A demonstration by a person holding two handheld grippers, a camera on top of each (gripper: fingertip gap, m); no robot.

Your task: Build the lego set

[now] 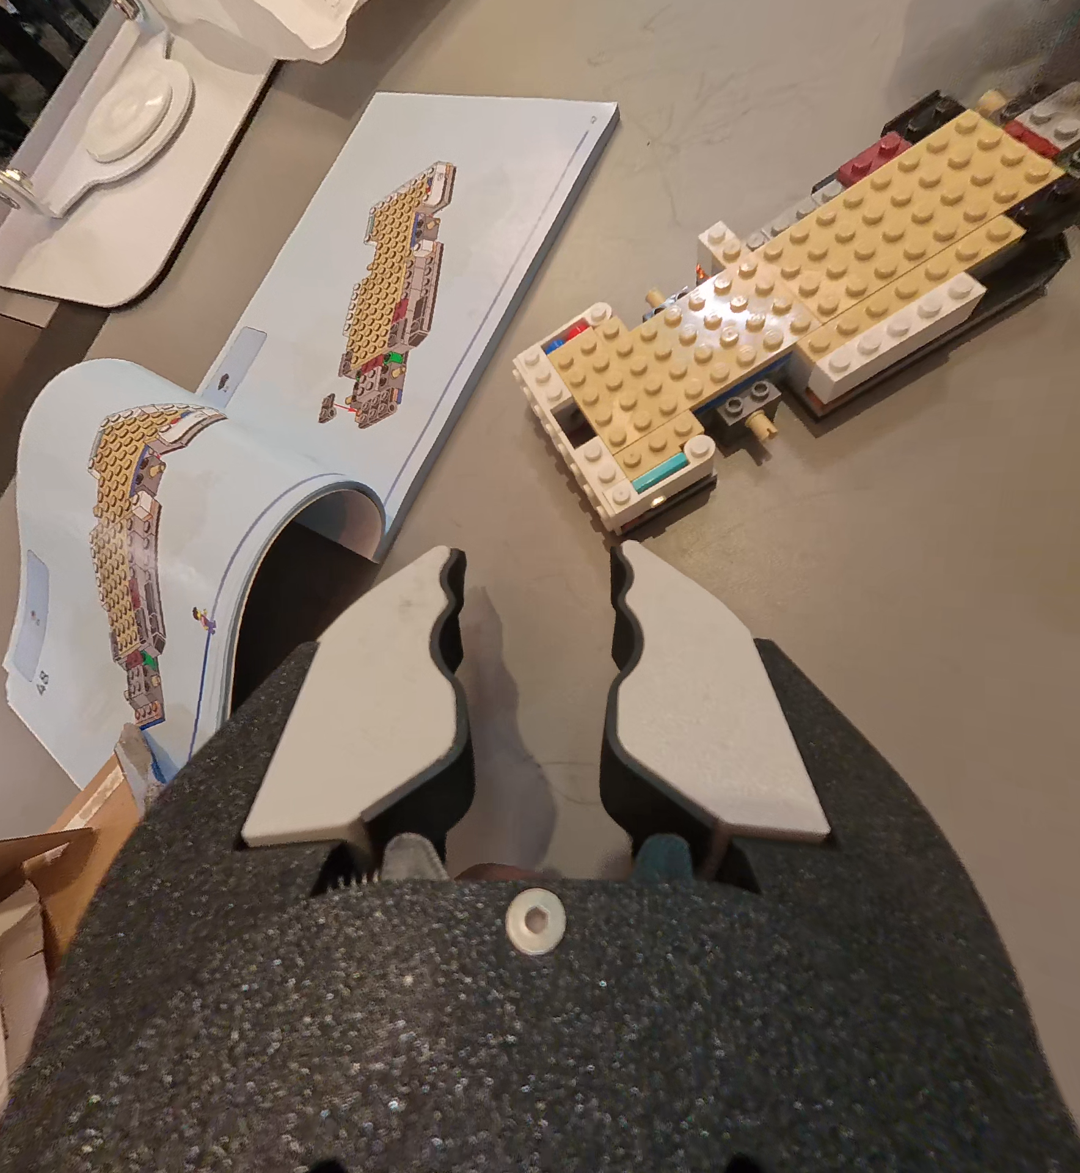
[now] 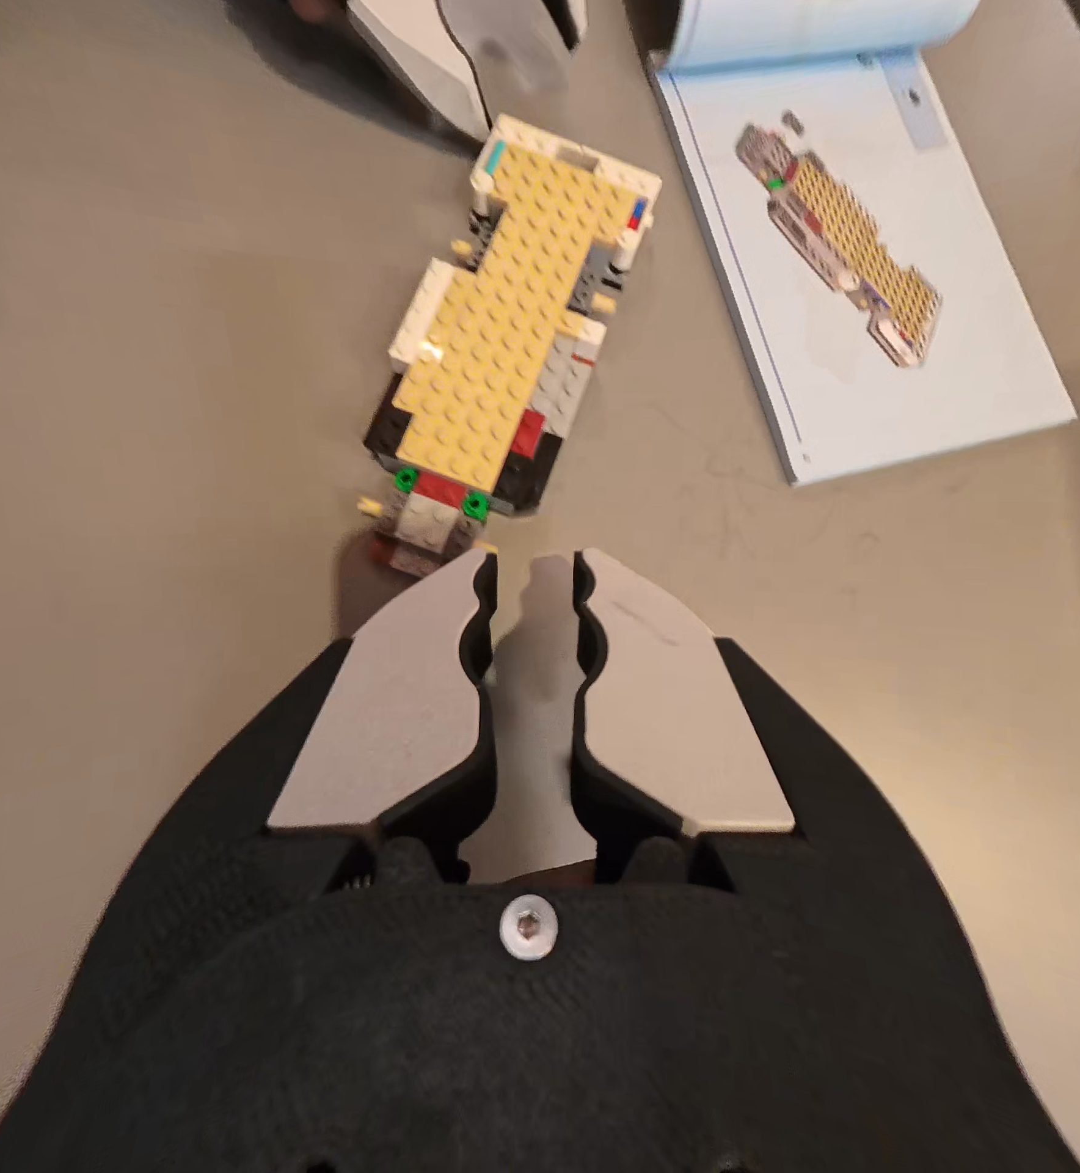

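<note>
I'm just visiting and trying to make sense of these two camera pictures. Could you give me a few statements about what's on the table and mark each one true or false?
1. Both the left gripper and the right gripper have nothing between their fingers. True.
2. The brick model is topped mostly with blue plates. False: its top is mostly tan, with white bricks along the edges.
3. The instruction booklet lies open beside the model. True.
4. The model rests on top of the booklet. False: it sits on the grey table, apart from the booklet.
5. Two green pieces sit at the model's end nearest the right gripper. True.
</note>
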